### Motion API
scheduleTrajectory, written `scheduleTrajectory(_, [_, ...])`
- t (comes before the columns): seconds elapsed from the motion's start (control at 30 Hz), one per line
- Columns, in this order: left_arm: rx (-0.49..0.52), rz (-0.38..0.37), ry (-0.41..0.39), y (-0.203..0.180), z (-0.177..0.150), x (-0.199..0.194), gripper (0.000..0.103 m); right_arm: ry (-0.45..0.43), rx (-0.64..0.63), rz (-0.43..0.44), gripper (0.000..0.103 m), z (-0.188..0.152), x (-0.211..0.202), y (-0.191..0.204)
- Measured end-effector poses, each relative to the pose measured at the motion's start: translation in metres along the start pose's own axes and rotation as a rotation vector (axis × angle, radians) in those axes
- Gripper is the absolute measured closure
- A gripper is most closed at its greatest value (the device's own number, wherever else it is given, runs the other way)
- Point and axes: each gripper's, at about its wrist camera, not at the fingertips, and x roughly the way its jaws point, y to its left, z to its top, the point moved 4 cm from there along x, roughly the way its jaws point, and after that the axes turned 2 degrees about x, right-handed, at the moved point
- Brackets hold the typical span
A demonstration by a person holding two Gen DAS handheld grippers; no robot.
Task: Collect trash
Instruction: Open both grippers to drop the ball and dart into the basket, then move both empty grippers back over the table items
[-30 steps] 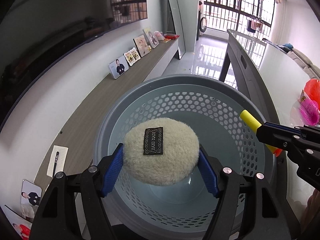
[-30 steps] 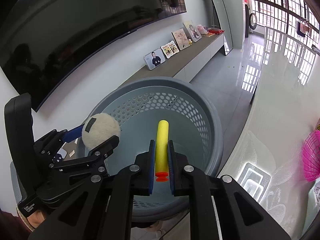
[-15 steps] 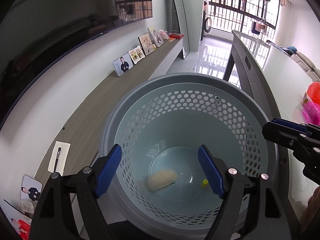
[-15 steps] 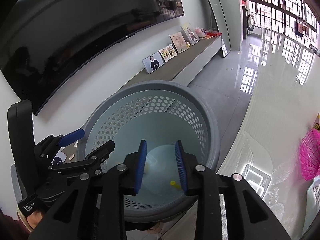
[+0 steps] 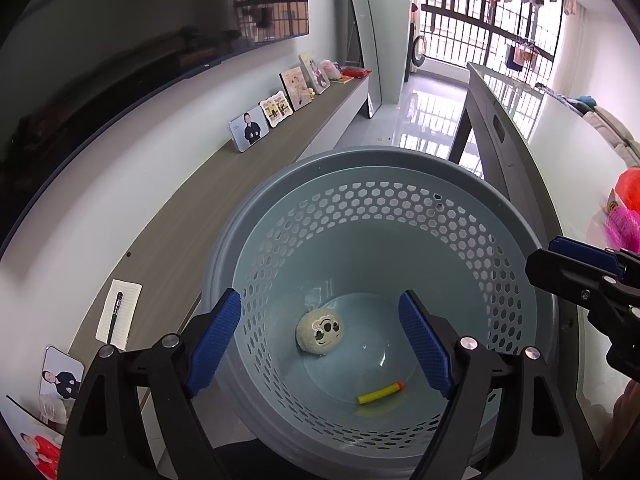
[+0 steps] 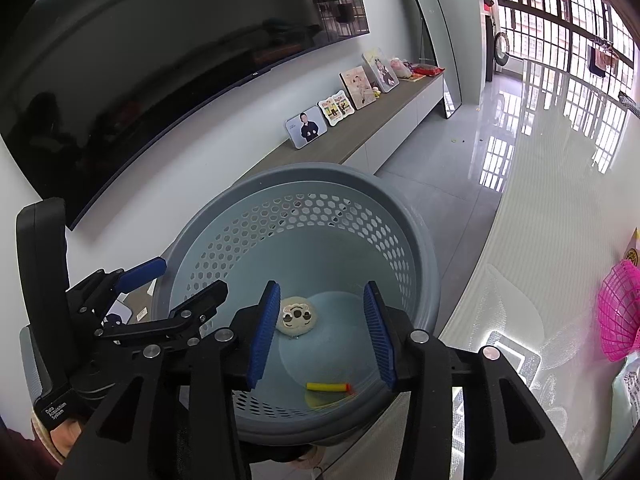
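Two handheld grippers are hovering above a grey laundry basket [image 5: 400, 168] with honeycomb holes in its wall. The left gripper [image 5: 320, 336] is standing with its blue-padded jaws spread wide and grasping nothing, poised over the basket's near rim. The right gripper [image 6: 322, 332] is likewise gaping, its jaws released and empty, and is showing at the right edge of the left wrist view [image 5: 580, 276]. In the right wrist view the left gripper [image 6: 176, 288] is reaching in over the basket's left rim.

Inside the basket, a round cream plush toy [image 5: 320, 334] with a small face on it is lying on the floor of the basket, toward the left of centre. A yellow foam dart [image 5: 380, 393] with an orange tip is lying flat on the same floor, nearer the grippers and apart from the toy. Both are showing again in the right wrist view, the plush toy [image 6: 297, 317] and the foam dart [image 6: 328, 387].

Beyond the basket, a long wooden shelf [image 5: 224, 208] is carrying a row of photo frames [image 5: 249, 130] along the wall. On the basket's right, a pink mesh bag [image 6: 618, 312] is lying on a white table [image 6: 540, 220].
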Motion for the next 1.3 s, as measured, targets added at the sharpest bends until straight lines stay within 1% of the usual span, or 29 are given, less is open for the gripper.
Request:
scheduleTrajectory(0.1, [-0.002,0.000,-0.005,0.001,0.001,-0.002,0.023,-0.005,-0.002,0.000,0.060,0.000,-0.001,0.000])
scheduleTrajectory(0.2, [-0.004,0.006,-0.010,0.002,0.003,-0.005,0.021,-0.016,-0.008,-0.004,0.055,0.000,-0.003,0.001])
scheduleTrajectory(0.33, [-0.006,0.013,-0.022,0.005,0.005,-0.012,0.020,-0.033,-0.005,-0.011,0.055,-0.001,-0.009,0.000])
scheduleTrajectory(0.5, [-0.004,0.018,-0.041,0.007,0.006,-0.024,0.019,-0.066,0.006,-0.028,0.050,-0.001,-0.025,-0.001])
scheduleTrajectory(0.6, [0.003,0.018,-0.055,0.005,0.007,-0.033,0.019,-0.085,0.005,-0.040,0.049,-0.004,-0.036,0.000])
scheduleTrajectory(0.67, [0.004,0.016,-0.063,0.005,0.008,-0.037,0.017,-0.096,0.002,-0.054,0.048,-0.006,-0.044,0.000])
scheduleTrajectory(0.77, [-0.001,0.014,-0.082,0.005,0.008,-0.048,0.012,-0.110,0.000,-0.078,0.048,-0.013,-0.055,0.000])
scheduleTrajectory(0.97, [0.008,0.008,-0.105,-0.003,0.008,-0.065,0.012,-0.133,0.020,-0.113,0.048,-0.030,-0.080,-0.009])
scheduleTrajectory(1.3, [0.044,-0.016,-0.133,-0.029,0.003,-0.091,0.010,-0.150,0.056,-0.174,0.045,-0.063,-0.123,-0.035])
